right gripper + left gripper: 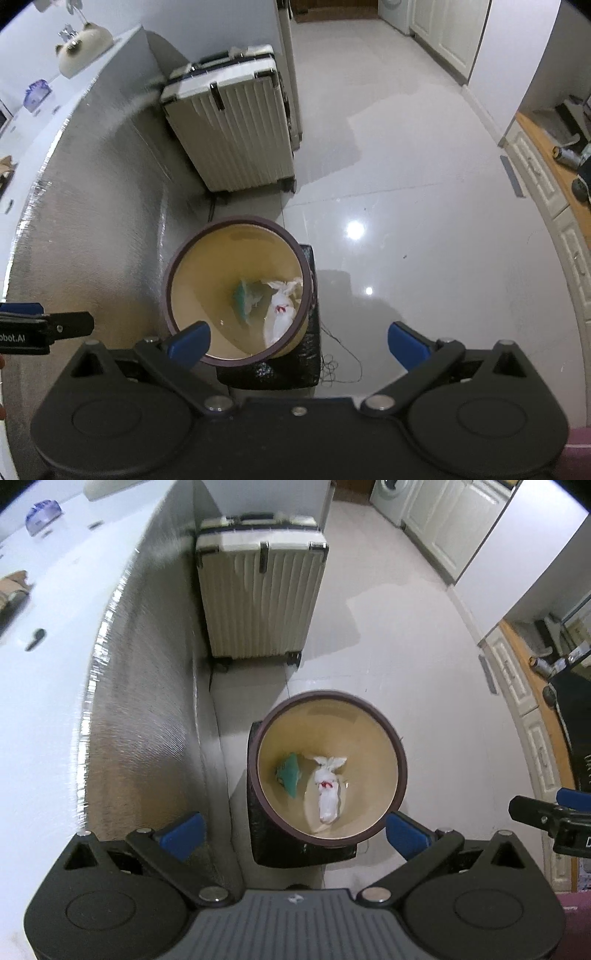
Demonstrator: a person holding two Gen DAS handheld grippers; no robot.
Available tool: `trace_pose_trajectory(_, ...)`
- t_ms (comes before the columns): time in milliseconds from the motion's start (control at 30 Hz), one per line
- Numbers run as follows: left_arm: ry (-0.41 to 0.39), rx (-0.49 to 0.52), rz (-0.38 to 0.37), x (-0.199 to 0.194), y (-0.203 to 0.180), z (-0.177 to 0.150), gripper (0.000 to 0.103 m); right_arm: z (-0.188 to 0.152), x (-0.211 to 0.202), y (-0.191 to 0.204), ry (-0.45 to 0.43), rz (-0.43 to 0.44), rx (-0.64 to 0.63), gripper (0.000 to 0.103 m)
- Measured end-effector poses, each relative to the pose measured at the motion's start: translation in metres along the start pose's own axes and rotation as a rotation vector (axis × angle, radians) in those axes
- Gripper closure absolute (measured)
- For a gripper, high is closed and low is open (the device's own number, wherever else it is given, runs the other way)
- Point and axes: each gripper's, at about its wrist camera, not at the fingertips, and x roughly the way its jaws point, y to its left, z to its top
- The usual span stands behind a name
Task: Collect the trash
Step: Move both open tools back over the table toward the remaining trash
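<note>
Trash lies at the bottom of the round bin (328, 771): a white crumpled wrapper with a red mark (328, 788) and, just beside it on its left, a green scrap (290, 773). The wrapper's long axis runs roughly away from the left camera, its twisted end pointing toward the far wall of the bin. Both pieces sit low inside the tan interior, well under the dark rim. The bin stands on a dark block on the pale tiled floor, near the curved side of a silver-grey counter (147, 701), with a ribbed cream suitcase (258, 602) farther off against that counter. The left gripper (291, 830) hangs above the bin with its blue pads spread wide and nothing between them; the bin's opening lies straight ahead and below, between the two fingers, so this one looks the better aligned. The right gripper (299, 345) is likewise wide apart and empty, and for it the bin lies ahead and to the left, its left pad overlapping the near rim in view, while the wrapper is partly hidden behind the rim. Judging from how things lie, these two pieces are already deposited, and any further trash would have to be sought elsewhere, perhaps on the counter top.
</note>
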Motion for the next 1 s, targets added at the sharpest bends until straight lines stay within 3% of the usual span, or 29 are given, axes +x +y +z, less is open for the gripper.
trace_pose_trajectory(267,-0.127,-0.034,-0.011,-0.064,0.020,-0.015,0.000,0.000,-0.058,0.027,-0.124,0.019,-0.030,0.000)
trace_pose_trajectory(467,-0.238,-0.084,0.005,-0.119,0.055,-0.034,0.000,-0.003,-0.094,0.071,-0.220,0.052,-0.077,0.000)
trace_pose_trajectory(1000,-0.394,-0.227,0.129,-0.224,0.201,-0.114,0.000,-0.045,-0.138,0.251,-0.336,0.171,-0.239,0.000)
